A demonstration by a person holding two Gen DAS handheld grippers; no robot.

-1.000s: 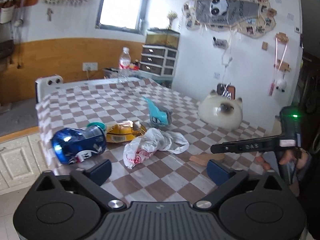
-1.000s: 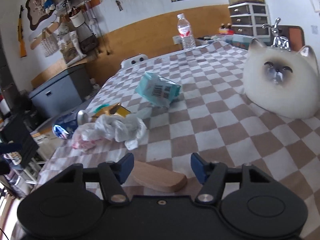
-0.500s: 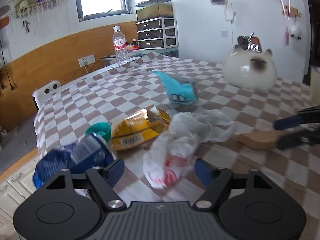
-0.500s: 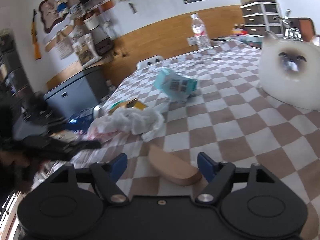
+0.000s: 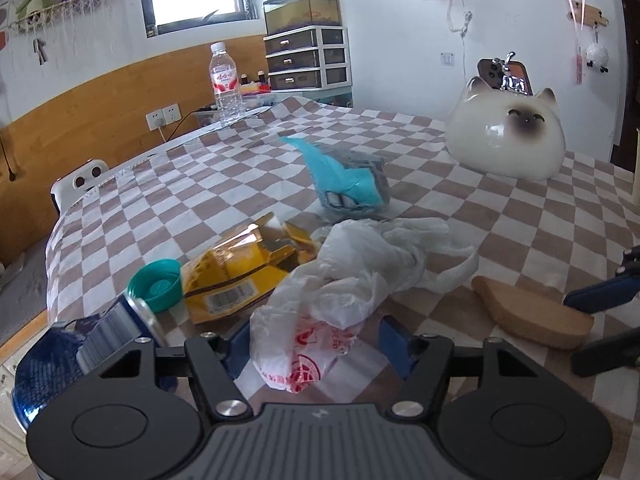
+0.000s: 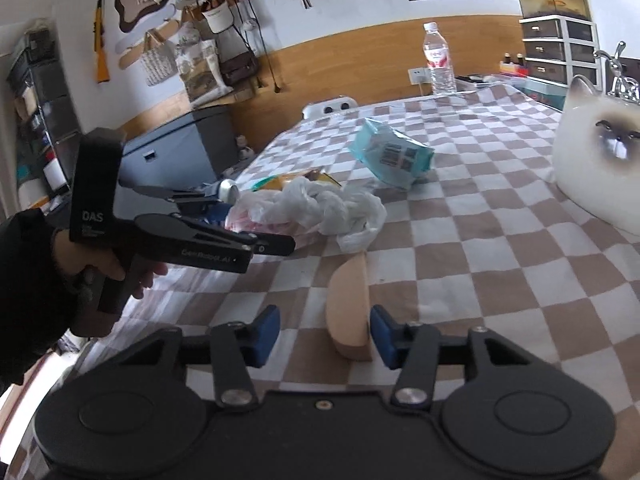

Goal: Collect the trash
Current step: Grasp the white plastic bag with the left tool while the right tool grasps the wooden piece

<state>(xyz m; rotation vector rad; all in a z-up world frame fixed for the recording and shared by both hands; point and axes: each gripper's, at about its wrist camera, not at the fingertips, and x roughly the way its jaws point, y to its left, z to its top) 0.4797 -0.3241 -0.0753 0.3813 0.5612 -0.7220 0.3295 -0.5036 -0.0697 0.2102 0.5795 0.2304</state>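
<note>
My left tool [image 5: 316,344], jaws just closing, straddles the white plastic bag [image 5: 340,280] on the checked bench [image 5: 160,200]; pad contact hidden. Right tool [image 6: 320,336], also closing, brackets the wooden wedge [image 6: 350,304], left pad clear. Blue can [image 5: 80,344] is cut off behind the left tool.

Left tongs' handle block [image 6: 97,192]: "DAS"
Left tongs' arm [image 6: 208,254]: "GenRobot.AI"
Plastic bag [image 5: 304,344]: red print, unreadable
Water bottle label [image 5: 224,80]: unreadable
</note>
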